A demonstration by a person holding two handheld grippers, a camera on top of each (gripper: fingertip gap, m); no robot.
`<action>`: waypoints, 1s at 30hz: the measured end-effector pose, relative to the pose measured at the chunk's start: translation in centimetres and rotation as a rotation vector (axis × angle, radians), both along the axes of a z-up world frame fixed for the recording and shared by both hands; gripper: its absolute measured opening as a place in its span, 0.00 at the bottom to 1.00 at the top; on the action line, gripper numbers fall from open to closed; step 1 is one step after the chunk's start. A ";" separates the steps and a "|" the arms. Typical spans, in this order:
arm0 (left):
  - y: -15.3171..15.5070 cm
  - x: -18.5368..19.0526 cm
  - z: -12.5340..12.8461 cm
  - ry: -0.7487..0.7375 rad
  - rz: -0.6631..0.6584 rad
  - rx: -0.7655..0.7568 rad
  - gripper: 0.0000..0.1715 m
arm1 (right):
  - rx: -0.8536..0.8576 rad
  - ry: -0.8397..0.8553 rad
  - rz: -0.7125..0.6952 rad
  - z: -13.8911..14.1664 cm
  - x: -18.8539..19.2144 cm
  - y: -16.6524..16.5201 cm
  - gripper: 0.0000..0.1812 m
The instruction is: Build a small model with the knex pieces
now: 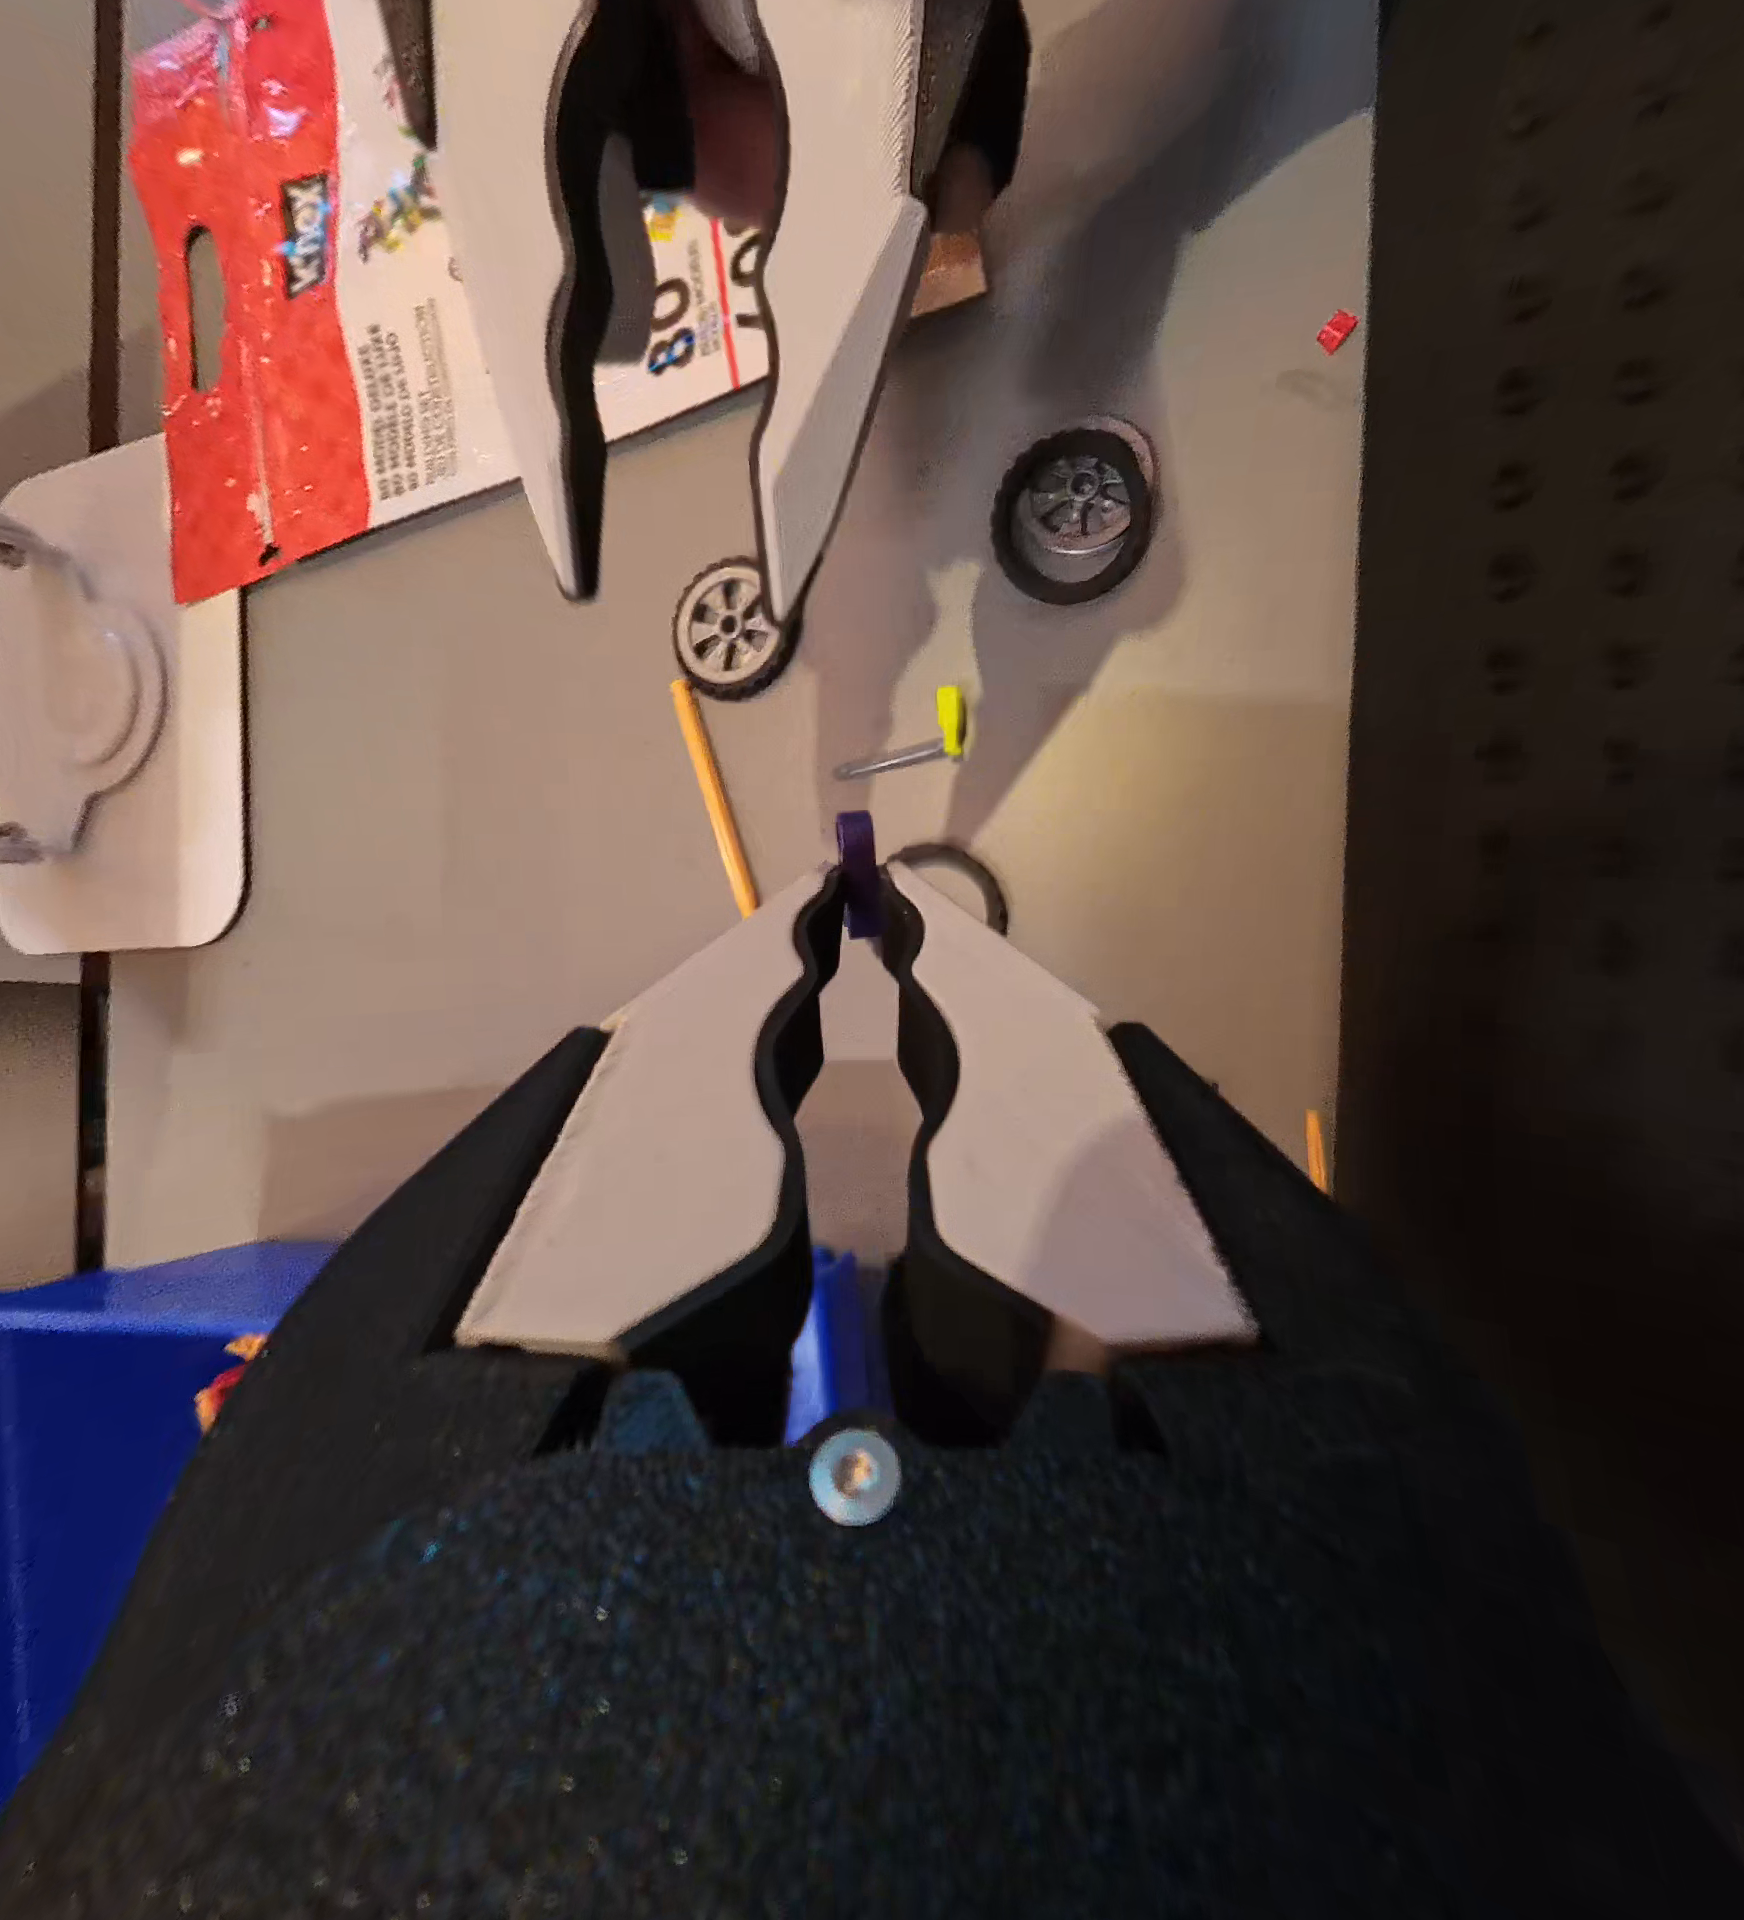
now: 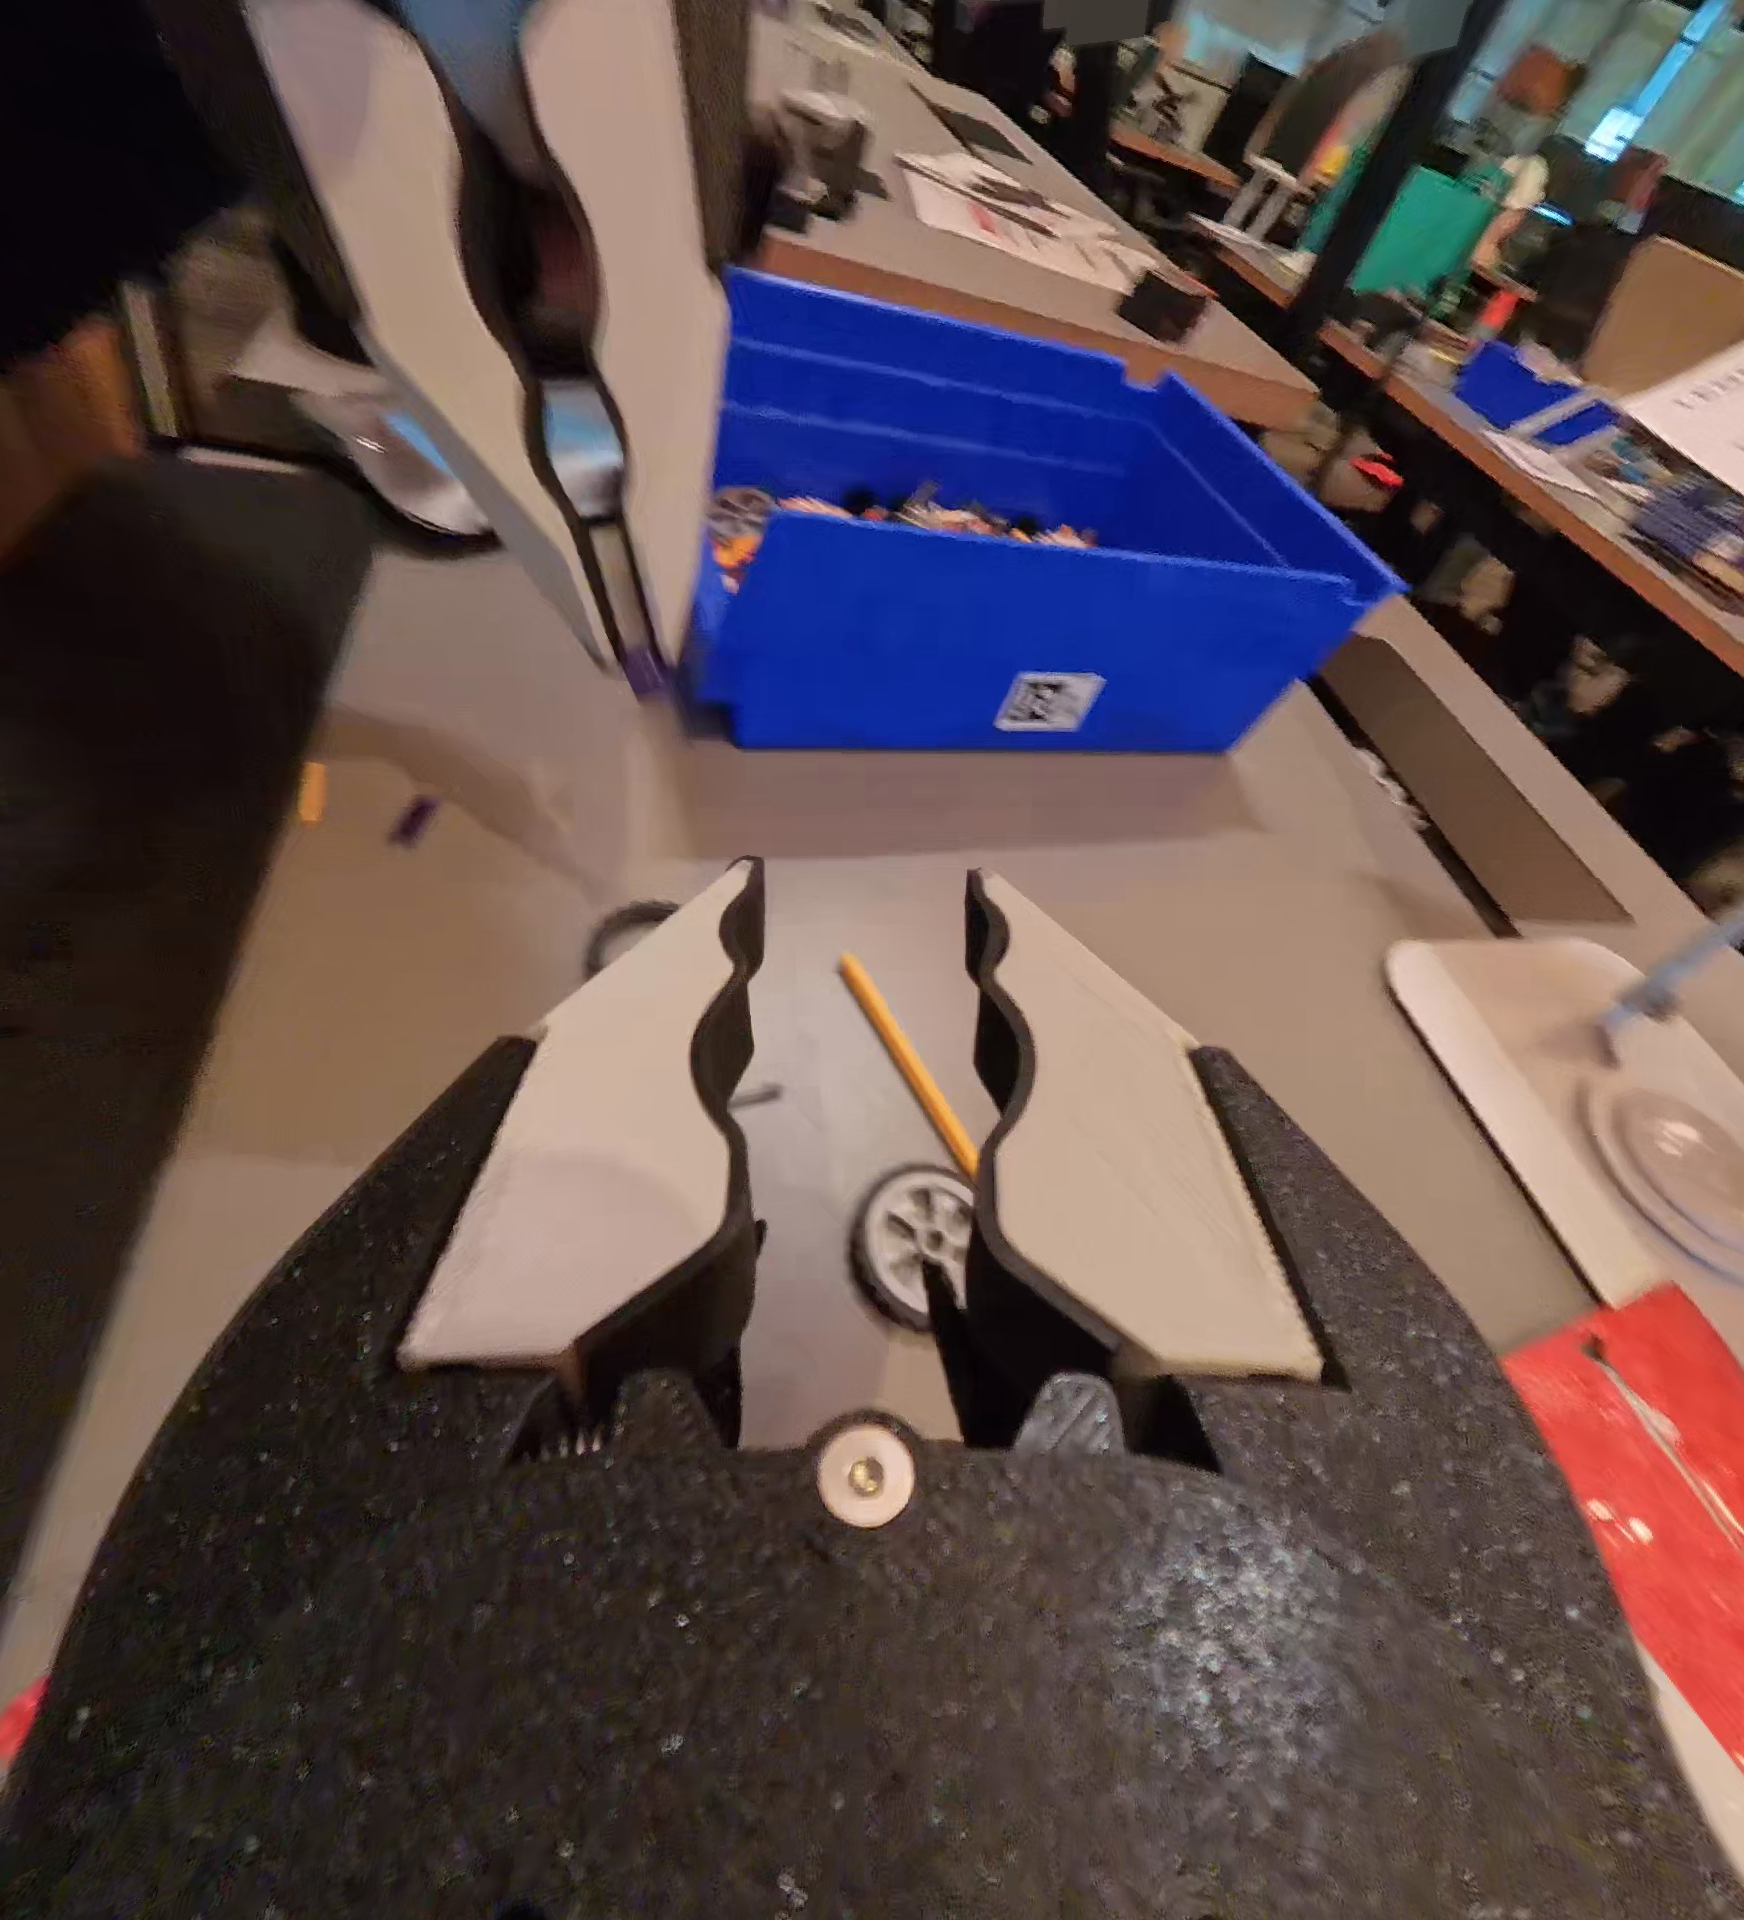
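Note:
My left gripper point(image 1: 855, 891) is shut on a small purple connector point(image 1: 855, 868), pinched at the fingertips above the grey table. It also shows in the right wrist view point(image 2: 634, 649), coming down from the top left with the purple connector point(image 2: 650, 670) at its tip. My right gripper point(image 2: 863, 881) is open and empty, low over a yellow rod point(image 2: 909, 1060) and a small grey wheel point(image 2: 915, 1247). In the left wrist view the right gripper point(image 1: 681, 603) reaches in from the top, one fingertip beside the small wheel point(image 1: 728, 639). The yellow rod point(image 1: 714, 795) lies between the two grippers.
A larger wheel point(image 1: 1076, 514), a yellow connector on a grey rod point(image 1: 951, 722) and a black tyre ring point(image 1: 972, 878) lie nearby. A blue bin point(image 2: 1003, 644) of parts stands behind. A red-and-white package point(image 1: 255, 343), a white blister card point(image 1: 120, 707) and a dark mat point(image 1: 1595, 727) flank the area. The left gripper's tips are roughly 7 cm from the right gripper's. Between my right fingertips and the small grey wheel point(image 2: 915, 1247) there is roughly 11 cm. It is also in sight in the left wrist view point(image 1: 740, 608).

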State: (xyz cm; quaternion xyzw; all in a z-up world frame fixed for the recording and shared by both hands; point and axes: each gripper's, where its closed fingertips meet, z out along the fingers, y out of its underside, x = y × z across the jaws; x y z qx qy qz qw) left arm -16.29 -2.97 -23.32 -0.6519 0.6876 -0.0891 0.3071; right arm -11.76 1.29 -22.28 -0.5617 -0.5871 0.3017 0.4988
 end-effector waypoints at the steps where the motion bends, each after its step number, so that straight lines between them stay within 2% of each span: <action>1: 0.1 0.4 -0.8 0.002 0.010 -0.001 0.02 | -0.010 -0.002 0.036 -0.1 -0.5 -0.8 0.19; 4: 0.2 1.2 -1.9 -0.008 0.021 -0.004 0.02 | -0.023 -0.039 0.113 -0.8 -1.3 -2.6 0.15; 10: 0.0 2.9 -1.3 -0.092 0.014 -0.012 0.02 | -0.015 -0.112 0.143 -2.4 -2.0 -3.5 0.13; 11: 0.2 2.8 -1.5 -0.079 0.017 -0.004 0.02 | -0.002 -0.125 0.143 -2.7 -2.0 -3.5 0.11; 12: 0.2 2.9 -1.7 -0.075 0.017 -0.003 0.02 | 0.007 -0.141 0.145 -2.9 -1.9 -3.5 0.05; 15: 0.2 3.4 -2.1 -0.097 0.033 -0.009 0.02 | 0.014 -0.167 0.151 -3.4 -1.5 -3.5 0.03; 19: 1.4 4.2 -2.1 -0.177 0.107 0.020 0.03 | 0.006 -0.170 0.120 -3.5 -0.8 -2.5 0.03; 23: 3.2 5.0 -2.4 -0.234 0.199 0.090 0.09 | -0.016 -0.185 0.077 -4.0 0.1 -1.2 0.03; 27: 4.2 5.3 -2.4 -0.249 0.231 0.173 0.13 | -0.023 -0.193 0.049 -4.3 0.7 -0.5 0.03; 30: 5.0 5.7 -2.2 -0.327 0.273 0.187 0.16 | -0.046 -0.183 0.026 -4.4 1.1 0.3 0.03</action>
